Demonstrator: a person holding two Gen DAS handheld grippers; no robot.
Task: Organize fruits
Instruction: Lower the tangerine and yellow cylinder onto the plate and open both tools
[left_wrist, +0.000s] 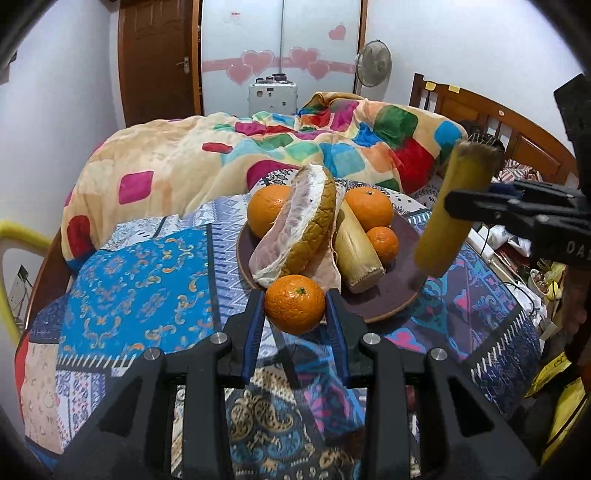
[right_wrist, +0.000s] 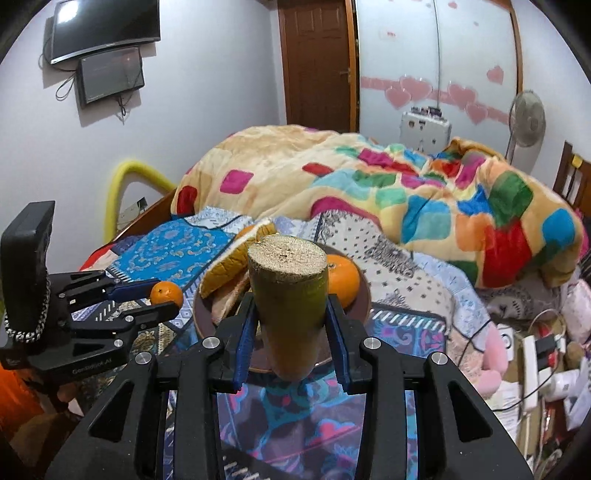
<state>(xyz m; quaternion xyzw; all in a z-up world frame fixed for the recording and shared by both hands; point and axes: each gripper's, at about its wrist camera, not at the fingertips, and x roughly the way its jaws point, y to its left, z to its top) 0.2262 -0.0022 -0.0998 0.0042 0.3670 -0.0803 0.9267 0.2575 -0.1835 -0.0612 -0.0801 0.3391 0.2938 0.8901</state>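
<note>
My left gripper (left_wrist: 294, 308) is shut on an orange (left_wrist: 294, 302) and holds it just above the near rim of a brown plate (left_wrist: 391, 295). The plate holds a pomelo wedge (left_wrist: 295, 229), a yellow cane piece (left_wrist: 356, 253) and three more oranges (left_wrist: 266, 210). My right gripper (right_wrist: 290, 325) is shut on a second yellow cane piece (right_wrist: 288, 299), held upright above the plate's right side (right_wrist: 364, 299). That piece also shows in the left wrist view (left_wrist: 454, 210), as does the right gripper (left_wrist: 461, 208). The left gripper (right_wrist: 162, 299) with its orange (right_wrist: 167, 292) shows at the left of the right wrist view.
The plate sits on a bed covered by a patterned patchwork cloth (left_wrist: 140, 280). A bunched colourful blanket (left_wrist: 258, 147) lies behind it. A wooden headboard (left_wrist: 517, 125) is at the right. Cables and clutter (right_wrist: 535, 354) lie off the bed's right side.
</note>
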